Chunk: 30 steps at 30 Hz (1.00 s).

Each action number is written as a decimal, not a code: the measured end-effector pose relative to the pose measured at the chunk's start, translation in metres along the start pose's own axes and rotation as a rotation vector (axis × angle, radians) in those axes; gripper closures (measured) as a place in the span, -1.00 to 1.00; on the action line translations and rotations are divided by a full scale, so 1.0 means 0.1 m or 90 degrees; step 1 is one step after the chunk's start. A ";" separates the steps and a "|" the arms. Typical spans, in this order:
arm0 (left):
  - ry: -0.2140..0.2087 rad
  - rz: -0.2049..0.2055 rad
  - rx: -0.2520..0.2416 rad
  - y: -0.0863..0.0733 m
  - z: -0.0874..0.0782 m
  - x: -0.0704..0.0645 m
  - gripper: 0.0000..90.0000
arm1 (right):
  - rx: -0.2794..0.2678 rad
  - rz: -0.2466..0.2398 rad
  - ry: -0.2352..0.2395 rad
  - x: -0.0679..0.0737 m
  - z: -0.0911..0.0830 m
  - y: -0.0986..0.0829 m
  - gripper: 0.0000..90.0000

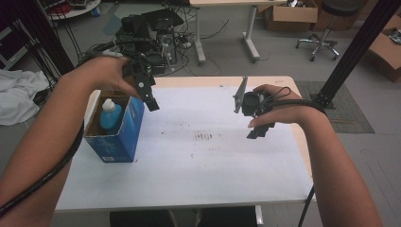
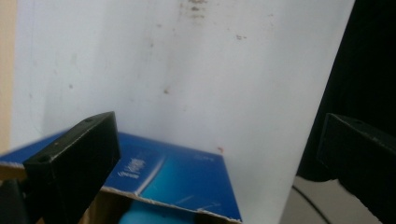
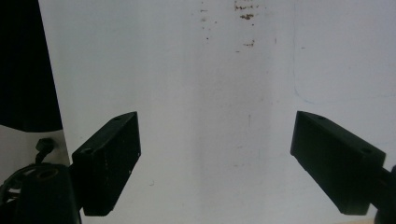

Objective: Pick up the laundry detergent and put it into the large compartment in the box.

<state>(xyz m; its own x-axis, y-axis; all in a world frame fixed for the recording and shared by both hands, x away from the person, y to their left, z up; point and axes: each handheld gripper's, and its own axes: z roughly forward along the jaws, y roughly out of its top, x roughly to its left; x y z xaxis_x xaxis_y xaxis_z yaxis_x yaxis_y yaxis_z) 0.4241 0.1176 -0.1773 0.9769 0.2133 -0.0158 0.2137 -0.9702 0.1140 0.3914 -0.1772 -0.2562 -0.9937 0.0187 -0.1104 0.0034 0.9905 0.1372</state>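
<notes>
An open blue cardboard box (image 1: 118, 142) stands near the left edge of the white table (image 1: 213, 161). Inside it is a bottle (image 1: 109, 116) of blue liquid with a white cap. My left gripper (image 1: 150, 101) hangs in the air just past the box's far right corner, jaws wide apart and empty. In the left gripper view, the left gripper (image 2: 217, 128) looks down on the box's blue flap (image 2: 187, 179), with a sliver of the bottle (image 2: 144, 217) below it. My right gripper (image 1: 257, 131) hovers over the right half of the table, open. The right gripper (image 3: 217, 123) has bare white tabletop between its jaws.
Brown smudges (image 1: 205, 136) mark the table's middle. Beyond the far edge are tangled cables and black equipment (image 1: 151, 28), a second desk's legs, an office chair (image 1: 326, 38) and cardboard boxes (image 1: 291, 14). A black slanted post (image 1: 354, 52) stands at the right, white cloth (image 1: 16, 94) at the left.
</notes>
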 end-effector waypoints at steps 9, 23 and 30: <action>-0.006 0.089 0.035 0.11 0.20 -0.06 -1.00 | 0.006 -0.005 0.003 -0.03 0.01 0.08 -0.64; -0.006 0.113 0.067 0.36 0.37 -0.14 -1.00 | 0.007 -0.004 0.004 -0.07 0.01 0.05 -0.64; -0.005 0.110 0.063 0.40 0.36 -0.14 -1.00 | 0.012 -0.005 0.007 -0.05 0.02 0.05 -0.64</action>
<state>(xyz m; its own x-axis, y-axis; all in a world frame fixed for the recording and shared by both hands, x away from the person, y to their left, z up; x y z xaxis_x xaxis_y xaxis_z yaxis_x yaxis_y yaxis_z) 0.4190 0.0719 -0.2086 0.9990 0.0426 -0.0130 0.0428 -0.9989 0.0181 0.3965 -0.1722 -0.2572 -0.9949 0.0098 -0.1004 -0.0022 0.9930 0.1185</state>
